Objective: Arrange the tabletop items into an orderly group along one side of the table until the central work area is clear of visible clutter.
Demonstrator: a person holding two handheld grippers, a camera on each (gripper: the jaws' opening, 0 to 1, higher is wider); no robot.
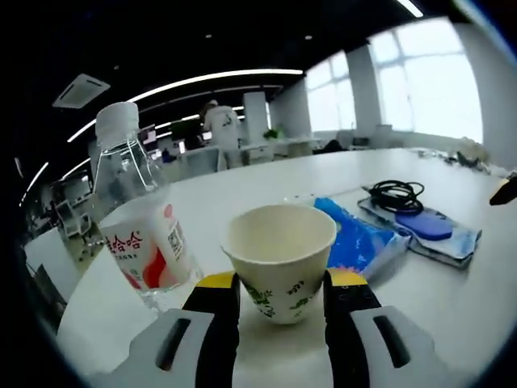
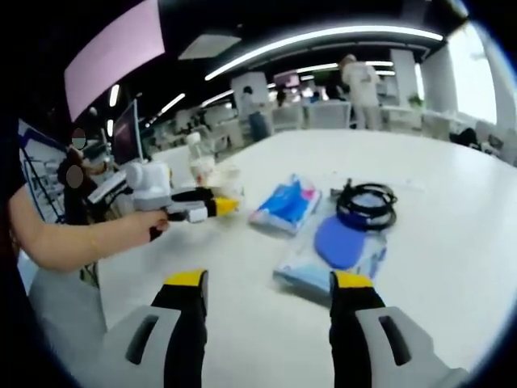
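In the left gripper view, the left gripper has its yellow-tipped jaws around a paper cup with green print, low at centre. A clear plastic bottle with a red-and-white label stands just left. A glossy blue packet lies behind. In the right gripper view, the right gripper hangs with jaws wide, holding nothing, over the white table; beyond lie a blue oval pad and a coiled black cable.

Items grouped on the table

A cup is set between the left gripper's jaws, a bottle to its left, a packet and cable to its right.
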